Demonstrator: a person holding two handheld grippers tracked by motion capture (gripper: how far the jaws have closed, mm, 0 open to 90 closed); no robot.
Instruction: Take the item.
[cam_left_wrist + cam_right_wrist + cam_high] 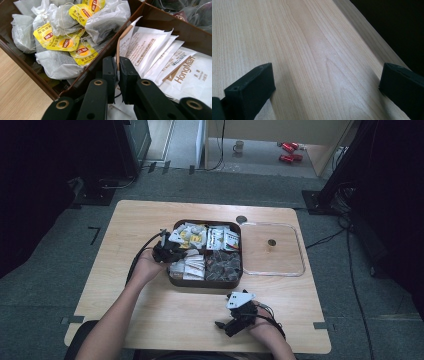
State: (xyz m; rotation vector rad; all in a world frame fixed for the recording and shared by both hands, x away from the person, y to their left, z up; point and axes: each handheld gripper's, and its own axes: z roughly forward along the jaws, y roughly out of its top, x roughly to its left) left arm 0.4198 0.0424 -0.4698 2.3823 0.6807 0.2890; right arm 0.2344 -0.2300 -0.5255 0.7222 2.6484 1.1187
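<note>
One brown tray (172,281) with four compartments sits mid-table; one clear lid (300,265) lies just right of it. The left gripper (117,71) has its jaws pinched tight on the edge of a single white sachet (127,37) in the tray's near-left compartment, which holds perhaps five or six such sachets, overlapped so the count is unsure. The held sachet stands on edge, long axis running away from the jaws, hard against the brown divider (130,18); tea bags (60,43) crowd the other side. The right gripper (325,82), jaws wide and empty, rests over bare table (312,50) near its front edge
</note>
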